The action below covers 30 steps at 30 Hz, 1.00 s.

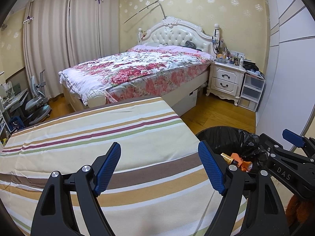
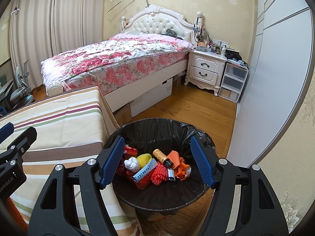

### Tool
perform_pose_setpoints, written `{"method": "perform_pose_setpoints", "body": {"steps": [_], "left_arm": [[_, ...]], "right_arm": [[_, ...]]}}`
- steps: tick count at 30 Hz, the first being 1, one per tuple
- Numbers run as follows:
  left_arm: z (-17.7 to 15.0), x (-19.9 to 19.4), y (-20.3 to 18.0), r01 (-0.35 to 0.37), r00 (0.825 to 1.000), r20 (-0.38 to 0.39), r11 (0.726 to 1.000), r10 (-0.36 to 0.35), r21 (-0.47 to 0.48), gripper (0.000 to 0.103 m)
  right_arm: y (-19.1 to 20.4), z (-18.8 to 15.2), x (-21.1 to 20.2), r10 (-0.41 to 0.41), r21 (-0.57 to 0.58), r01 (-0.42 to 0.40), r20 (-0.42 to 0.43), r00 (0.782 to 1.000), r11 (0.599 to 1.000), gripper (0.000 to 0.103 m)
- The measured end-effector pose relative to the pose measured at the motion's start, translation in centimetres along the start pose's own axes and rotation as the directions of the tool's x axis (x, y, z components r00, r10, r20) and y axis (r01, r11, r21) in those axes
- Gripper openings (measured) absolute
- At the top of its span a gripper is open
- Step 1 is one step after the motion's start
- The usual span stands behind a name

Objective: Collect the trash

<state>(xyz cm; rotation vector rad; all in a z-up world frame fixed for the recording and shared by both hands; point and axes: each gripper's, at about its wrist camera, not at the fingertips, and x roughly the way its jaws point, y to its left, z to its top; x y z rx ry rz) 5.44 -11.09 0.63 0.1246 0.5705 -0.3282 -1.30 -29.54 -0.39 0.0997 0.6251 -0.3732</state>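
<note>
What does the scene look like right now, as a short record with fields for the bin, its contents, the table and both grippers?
bin: round bin with black plastic liner, on the wood floor beside the table
contents: small brown glass bottle, yellow foam net, red foam net, white crumpled wad, orange wrapper
table: striped cloth-covered table, no trash visible on it
left gripper: open, empty, over the table
right gripper: open, empty, over the bin

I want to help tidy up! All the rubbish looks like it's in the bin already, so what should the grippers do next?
Probably draw both back: the left gripper and right gripper are open and empty, the striped cloth shows no litter, and the trash sits inside the bin.
</note>
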Motion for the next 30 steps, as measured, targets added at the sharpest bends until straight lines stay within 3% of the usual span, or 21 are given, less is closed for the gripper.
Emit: {"method": "perform_pose_setpoints", "body": {"steps": [14,30], "left_arm": [[-0.1,-0.2,-0.1,0.023,0.999,0.029,1.0,-0.023,-0.005,0.078],[-0.8,-0.5,3.0,-0.067,0.998,0.018,0.997,0.067,-0.03,0.081]], "right_arm": [[0.7,-0.3,0.2,0.009,-0.005,-0.009,-0.006,1.0,1.0,0.068],[3.8,-0.2,0.1,0.056,-0.061,-0.056,-0.013,0.998,0.997,0.068]]}}
